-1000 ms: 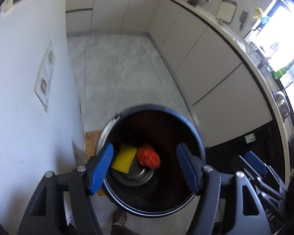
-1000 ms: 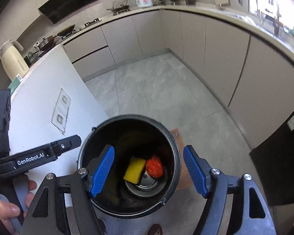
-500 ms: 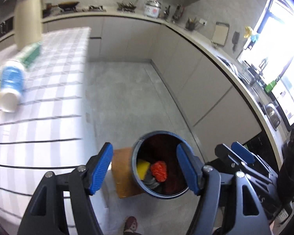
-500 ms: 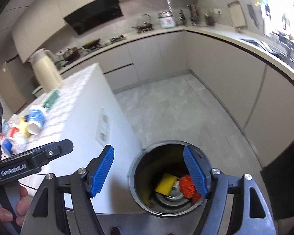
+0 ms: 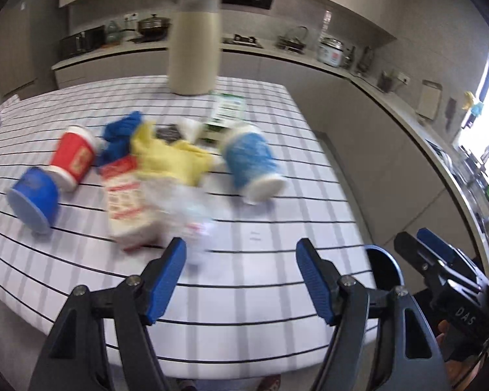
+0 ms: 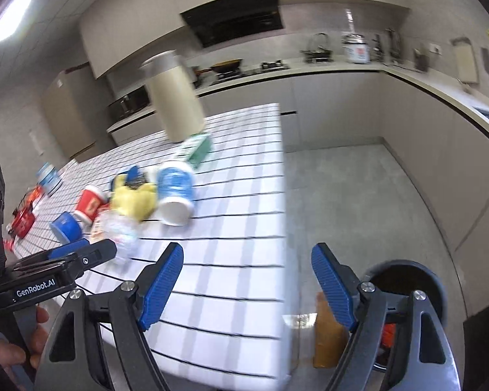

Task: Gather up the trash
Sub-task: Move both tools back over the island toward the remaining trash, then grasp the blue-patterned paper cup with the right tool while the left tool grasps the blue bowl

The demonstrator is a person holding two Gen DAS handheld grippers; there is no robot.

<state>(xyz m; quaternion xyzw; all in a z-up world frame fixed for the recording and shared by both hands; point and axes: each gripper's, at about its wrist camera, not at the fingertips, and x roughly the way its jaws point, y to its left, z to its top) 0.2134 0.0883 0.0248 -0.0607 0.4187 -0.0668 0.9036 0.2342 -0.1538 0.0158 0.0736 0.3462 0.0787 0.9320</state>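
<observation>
Left gripper (image 5: 239,272) jaws apart, just widened, empty; right gripper (image 6: 247,278) likewise. Blurred trash pile (image 5: 153,179) on worktop (image 5: 244,309) ahead; bin (image 6: 407,280) beneath right gripper.

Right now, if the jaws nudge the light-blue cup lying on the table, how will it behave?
The light-blue cup lies on its side, so it probably rolls in a curve. It looks like an empty paper cup: likely light, and crushable under a hard squeeze.
</observation>
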